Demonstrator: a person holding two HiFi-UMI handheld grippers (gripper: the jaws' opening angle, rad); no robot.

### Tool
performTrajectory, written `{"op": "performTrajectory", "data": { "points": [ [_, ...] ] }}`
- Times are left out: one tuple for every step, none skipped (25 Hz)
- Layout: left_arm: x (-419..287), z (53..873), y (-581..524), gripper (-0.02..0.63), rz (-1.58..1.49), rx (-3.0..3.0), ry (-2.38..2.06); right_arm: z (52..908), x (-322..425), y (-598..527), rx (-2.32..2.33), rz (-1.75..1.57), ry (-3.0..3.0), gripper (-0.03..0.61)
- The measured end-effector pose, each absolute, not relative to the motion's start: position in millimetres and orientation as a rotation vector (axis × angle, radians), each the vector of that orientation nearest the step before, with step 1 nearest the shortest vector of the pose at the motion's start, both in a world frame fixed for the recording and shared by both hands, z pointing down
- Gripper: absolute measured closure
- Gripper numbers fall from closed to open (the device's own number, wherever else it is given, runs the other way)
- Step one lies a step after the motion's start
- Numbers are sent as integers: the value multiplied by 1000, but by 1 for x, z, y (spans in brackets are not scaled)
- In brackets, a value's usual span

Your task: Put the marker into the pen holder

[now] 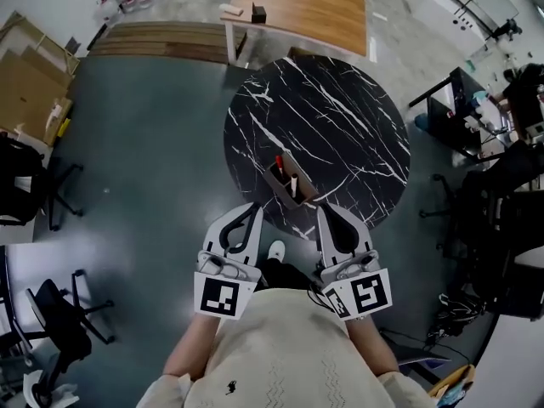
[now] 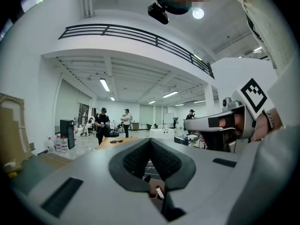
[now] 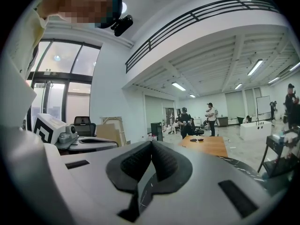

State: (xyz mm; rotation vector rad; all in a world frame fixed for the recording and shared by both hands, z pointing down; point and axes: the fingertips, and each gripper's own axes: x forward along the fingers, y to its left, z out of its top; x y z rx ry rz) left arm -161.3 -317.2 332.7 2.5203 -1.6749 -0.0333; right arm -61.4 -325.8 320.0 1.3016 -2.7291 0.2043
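Note:
A brown pen holder (image 1: 290, 182) stands near the front edge of the round black marble table (image 1: 340, 117). A red marker (image 1: 278, 165) and a white marker (image 1: 294, 185) stick out of it. My left gripper (image 1: 252, 207) and right gripper (image 1: 324, 210) hover side by side just short of the table's front edge, both shut and holding nothing. In the left gripper view the jaws (image 2: 150, 143) are pressed together, and the pen holder (image 2: 154, 190) with the white marker (image 2: 160, 192) shows below them. The right gripper (image 3: 151, 144) points over the table's marble top.
A wooden table (image 1: 297, 7) stands beyond the marble one. Black office chairs (image 1: 30, 185) (image 1: 64, 321) are on the left, and flat cardboard (image 1: 30, 79) lies at the far left. Dark desks with gear (image 1: 476, 117) crowd the right. People stand far off (image 2: 102, 123).

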Motion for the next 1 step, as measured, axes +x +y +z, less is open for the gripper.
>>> {"op": "performTrajectory", "data": {
  "points": [
    [-163,333,-317,604,-35,2518,-1679,321,-63,-326,1299,206,-2731,561]
  ]
}}
